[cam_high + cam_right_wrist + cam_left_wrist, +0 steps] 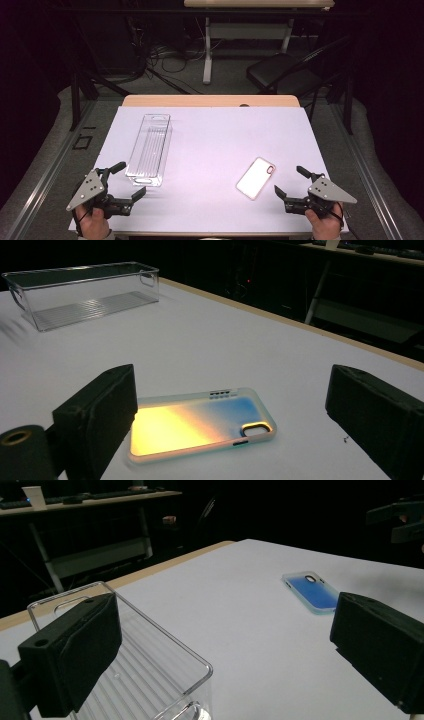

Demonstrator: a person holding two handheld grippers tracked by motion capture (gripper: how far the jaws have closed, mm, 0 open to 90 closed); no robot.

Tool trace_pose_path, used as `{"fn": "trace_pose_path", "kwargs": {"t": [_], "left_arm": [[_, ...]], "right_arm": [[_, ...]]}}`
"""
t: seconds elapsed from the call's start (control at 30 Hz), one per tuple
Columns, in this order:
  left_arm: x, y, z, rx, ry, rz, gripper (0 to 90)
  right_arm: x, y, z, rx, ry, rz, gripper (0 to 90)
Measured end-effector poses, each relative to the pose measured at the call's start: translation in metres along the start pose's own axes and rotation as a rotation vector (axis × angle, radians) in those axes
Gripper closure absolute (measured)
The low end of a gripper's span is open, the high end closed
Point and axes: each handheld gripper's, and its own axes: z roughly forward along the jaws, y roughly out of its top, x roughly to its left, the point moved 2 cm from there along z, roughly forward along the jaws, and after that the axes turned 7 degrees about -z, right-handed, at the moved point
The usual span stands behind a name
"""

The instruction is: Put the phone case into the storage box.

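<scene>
**Both grippers open, phone case and clear bin on the table**

Right gripper (pixel 288 181): jaws stand wide apart with nothing clamped. In the right gripper view the phone case (pixel 199 422) lies flat on the white table surface (pixel 210 340) just ahead of the jaws, nearer the left jaw, not touched by either pad. The case has a pale translucent rim, a camera cut-out at one end, and a yellow-to-blue sheen.

Left gripper (pixel 131 181): jaws likewise wide apart and empty. In the left gripper view the near end of the clear plastic bin (pixel 150 655) sits just ahead of the left-hand jaw; contact cannot be judged.

High view: the bin (pixel 150 149) lies lengthwise on the left half of the table, the phone case (pixel 256 178) on the right half, well apart. A hand (pixel 91 224) holds each gripper at the near table edge.
</scene>
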Motion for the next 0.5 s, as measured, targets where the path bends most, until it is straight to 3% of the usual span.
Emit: {"fn": "trace_pose_path", "kwargs": {"t": [0.3, 0.5], "left_arm": [[0.0018, 0.0009, 0.0009, -0.002, -0.002, -0.015, 0.3], [0.0033, 0.0044, 0.0050, 0.030, 0.002, -0.027, 0.3]], "right_arm": [[0.0010, 0.0019, 0.0005, 0.013, 0.008, -0.004, 6.2], [-0.0013, 0.0041, 0.0040, 0.045, 0.036, 0.011, 6.1]]}}
